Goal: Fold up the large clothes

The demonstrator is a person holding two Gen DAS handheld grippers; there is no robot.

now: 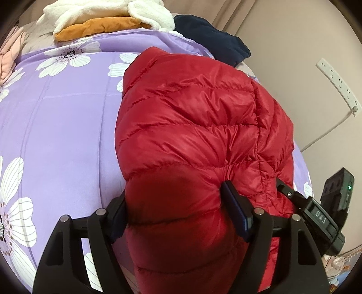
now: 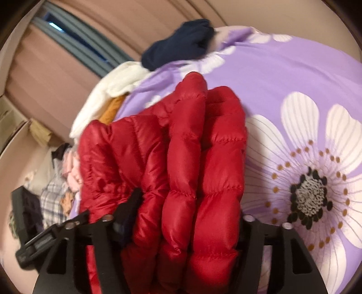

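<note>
Both grippers clamped on a red puffer jacket above a purple flowered bed cover.

Left wrist view: left gripper [image 1: 175, 204] angled down over the bed, fingers [image 1: 234, 209] pressed into a thick bunch of red puffer jacket [image 1: 192, 117] held between them; jacket draped forward from the grip onto the purple flowered bed cover [image 1: 67, 117]; right gripper [image 1: 316, 214] just beside at the jacket's right edge; white fleece [image 1: 108, 13] over an orange garment [image 1: 97, 27] at the far edge, navy garment [image 1: 210, 38] to their right, power strip [image 1: 337, 83] on the wall. Right wrist view: right gripper [image 2: 181, 224] tilted, rolled to one side, closed on folded quilted layers of the jacket [image 2: 181, 147], right finger hidden by fabric; left gripper [image 2: 54, 235] close at lower left; bed cover [image 2: 294, 90] beneath; mixed clothes pile [image 2: 56, 187] left, blurred.
</note>
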